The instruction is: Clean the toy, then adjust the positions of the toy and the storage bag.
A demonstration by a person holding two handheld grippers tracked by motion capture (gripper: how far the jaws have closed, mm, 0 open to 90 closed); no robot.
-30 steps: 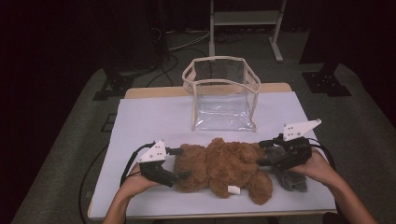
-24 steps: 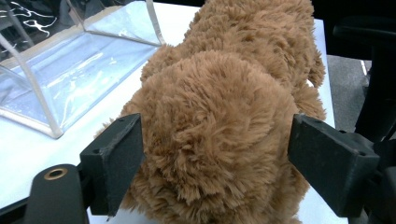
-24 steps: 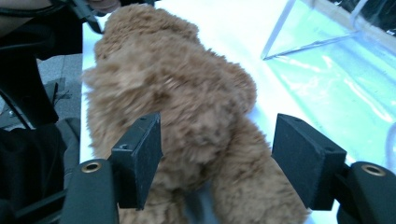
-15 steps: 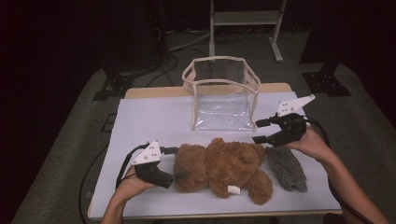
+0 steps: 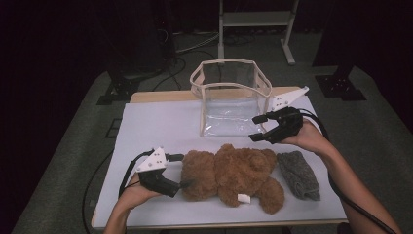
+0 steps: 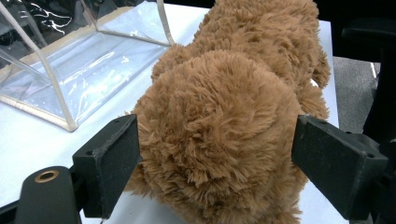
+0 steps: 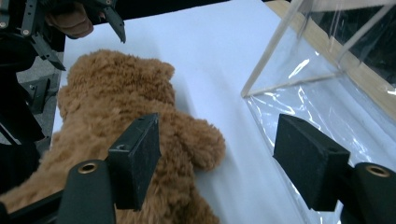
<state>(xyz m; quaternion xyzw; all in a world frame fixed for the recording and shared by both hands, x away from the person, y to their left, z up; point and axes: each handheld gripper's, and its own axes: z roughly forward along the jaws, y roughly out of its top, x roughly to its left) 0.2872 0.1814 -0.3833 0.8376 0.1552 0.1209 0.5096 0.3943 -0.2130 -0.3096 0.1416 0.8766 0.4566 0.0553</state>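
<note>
left gripper [image 5: 182, 184] at the teddy bear's [image 5: 234, 176] end nearest my left hand. its jaws have just been opening; in the left gripper view the pads stand apart either side of the round plush end [image 6: 219, 135], fur brushing the left pad but no squeeze that i can see. bear lies flat on the white table [image 5: 156, 126], in front of the clear plastic bag [image 5: 231, 100], which stands upright with its mouth open.

right gripper [image 5: 259, 127] has lifted off the bear's other end since a second ago and swung toward the bag's near right corner. jaws apart, nothing between them; in the right gripper view they frame bare table, bear on one side, bag wall [image 7: 327, 93] on the other. grey folded cloth [image 5: 298, 174], earlier under that hand, now lies uncovered just beside the bear.

reading: both grips on the bear are off. my guess is the right goes to steady or open the bag before the bear is loaded.

labels: small white tag [image 5: 243, 198] on the bear's underside edge, too small to read. no other writing seen.
</note>
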